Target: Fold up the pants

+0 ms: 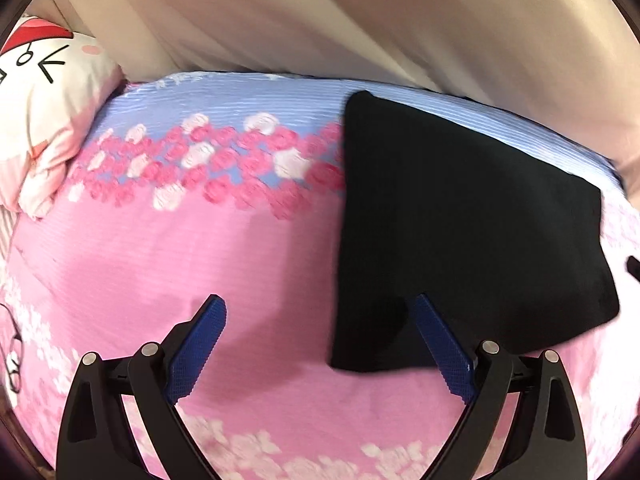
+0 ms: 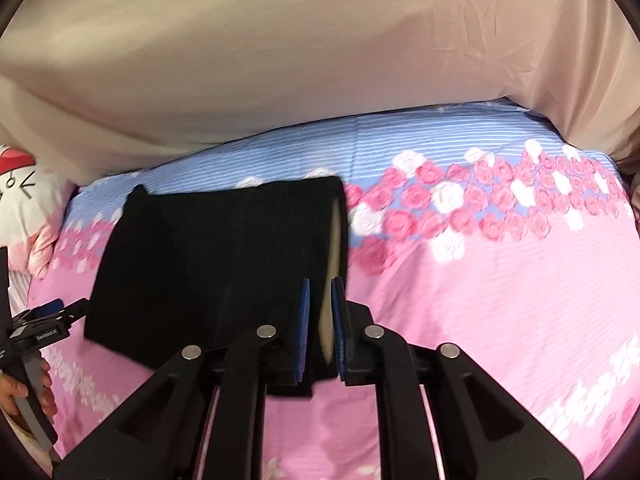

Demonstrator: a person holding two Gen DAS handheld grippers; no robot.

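Right claw: nearly closed, with only a narrow slot between the blue pads, and that slot filled by the right-hand edge of the folded black pants. Pale inner side of the fabric showing along that pinched edge. Rest of the pants spread out ahead of and to the left of this claw, flat on the bed. Pink sheet with a band of roses to the right, blue stripes farther ahead. Beyond that, a wide beige cloth.

Left claw: spread wide and gripping nothing. Bare pink sheet between its fingers, with the right finger over the near left corner of the pants. Most of the garment ahead and to the right of this claw. Farther out to the left, a cartoon pillow. A person's hand on this claw's handle, seen at the far left of the right wrist view.
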